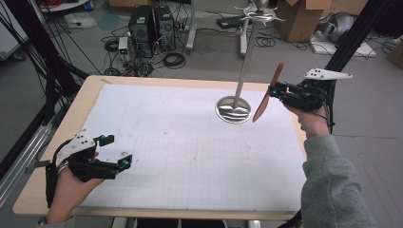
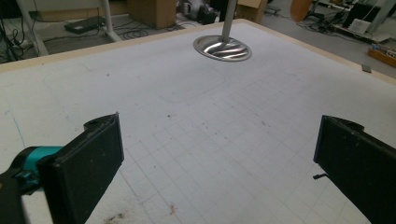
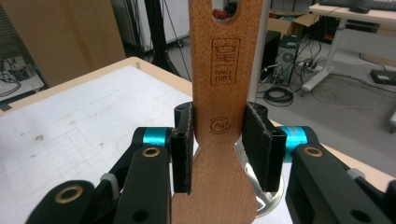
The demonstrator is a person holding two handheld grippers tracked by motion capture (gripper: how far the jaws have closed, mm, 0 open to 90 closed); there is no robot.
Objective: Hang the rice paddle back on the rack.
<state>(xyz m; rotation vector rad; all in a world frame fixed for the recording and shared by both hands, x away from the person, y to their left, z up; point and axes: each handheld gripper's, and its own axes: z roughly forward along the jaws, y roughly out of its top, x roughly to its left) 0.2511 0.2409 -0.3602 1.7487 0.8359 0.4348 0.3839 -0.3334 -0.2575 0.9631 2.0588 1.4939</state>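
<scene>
The right hand-held gripper (image 1: 280,90) pinches a wooden spatula (image 1: 267,93) held aloft, long axis tilted, just right of the metal stand (image 1: 243,66); the left hand-held gripper (image 1: 124,164), spread and empty, is far off.

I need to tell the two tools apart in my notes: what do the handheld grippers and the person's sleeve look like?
Both the left gripper and the right gripper are black, with teal fittings near the jaws, flat black pads and a pale grey three-cornered plate on top. A grey sleeve covers the right forearm.

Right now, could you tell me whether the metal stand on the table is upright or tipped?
Upright: the metal stand rests its round base flat on the table, pole rising straight.
</scene>
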